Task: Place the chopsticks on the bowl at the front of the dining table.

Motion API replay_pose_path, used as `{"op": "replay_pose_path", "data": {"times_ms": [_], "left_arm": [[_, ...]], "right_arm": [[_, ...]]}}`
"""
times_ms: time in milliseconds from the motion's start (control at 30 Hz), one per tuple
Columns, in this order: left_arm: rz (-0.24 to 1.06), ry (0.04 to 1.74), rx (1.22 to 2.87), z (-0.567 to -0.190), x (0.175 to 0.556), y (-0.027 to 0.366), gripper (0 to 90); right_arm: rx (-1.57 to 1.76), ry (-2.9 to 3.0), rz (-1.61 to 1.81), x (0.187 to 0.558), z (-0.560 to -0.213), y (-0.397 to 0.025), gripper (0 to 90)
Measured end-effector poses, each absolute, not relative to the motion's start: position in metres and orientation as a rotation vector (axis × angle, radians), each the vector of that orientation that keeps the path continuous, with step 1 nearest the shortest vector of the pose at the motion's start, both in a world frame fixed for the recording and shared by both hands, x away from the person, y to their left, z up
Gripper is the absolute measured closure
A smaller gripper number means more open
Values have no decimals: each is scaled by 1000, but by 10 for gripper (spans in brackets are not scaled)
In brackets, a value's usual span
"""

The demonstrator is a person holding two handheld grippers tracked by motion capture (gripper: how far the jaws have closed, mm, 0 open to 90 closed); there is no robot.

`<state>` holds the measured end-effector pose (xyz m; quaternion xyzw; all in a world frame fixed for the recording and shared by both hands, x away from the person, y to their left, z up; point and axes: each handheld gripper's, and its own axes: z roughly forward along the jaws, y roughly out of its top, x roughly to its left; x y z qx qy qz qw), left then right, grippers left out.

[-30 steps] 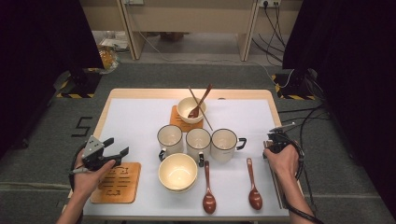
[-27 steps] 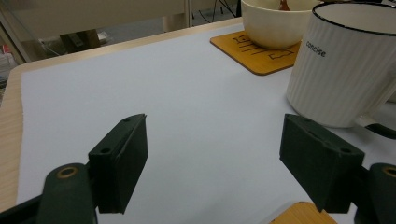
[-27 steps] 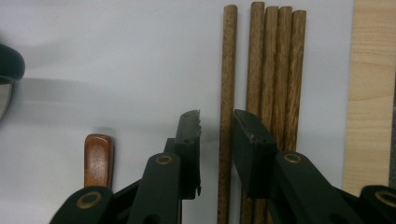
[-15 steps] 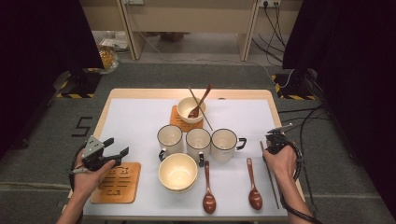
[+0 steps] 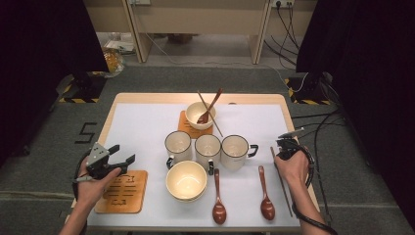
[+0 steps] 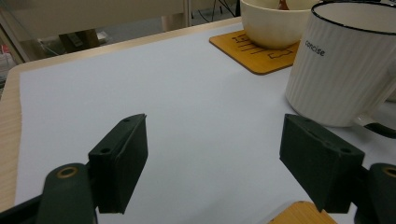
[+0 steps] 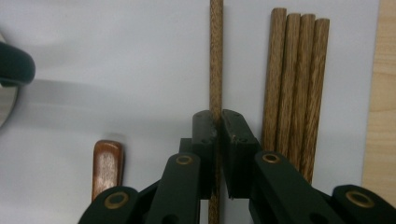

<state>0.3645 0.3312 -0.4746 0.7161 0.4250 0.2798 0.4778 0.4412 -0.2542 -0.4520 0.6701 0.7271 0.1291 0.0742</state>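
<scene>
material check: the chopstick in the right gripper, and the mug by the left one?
Chopstick clamped in the right hand-held gripper: looks like dark unvarnished wood, with visible grain and a matte surface. Mug: likely glazed ceramic, cream with vertical ribbing, a dark rim line and slight sheen; enamelled metal can't be ruled out.

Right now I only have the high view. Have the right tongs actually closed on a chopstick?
Observer: Yes, the right tongs are shut on one chopstick, pinching it from both sides.
Operator: Any others close by?
Observer: Beside it, four more chopsticks lie side by side, apart from the held one.
Operator: And the other hand?
Observer: The left tongs are open with nothing between them; a ribbed mug stands ahead.
</scene>
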Motion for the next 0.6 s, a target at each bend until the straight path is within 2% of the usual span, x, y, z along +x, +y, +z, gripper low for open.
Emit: {"op": "replay_pose_path", "data": {"times_ms": [600], "left_arm": [[682, 1040, 1750, -474, 365, 332, 231]], "right_arm": [[2011, 2149, 403, 465, -450, -248, 842]]}}
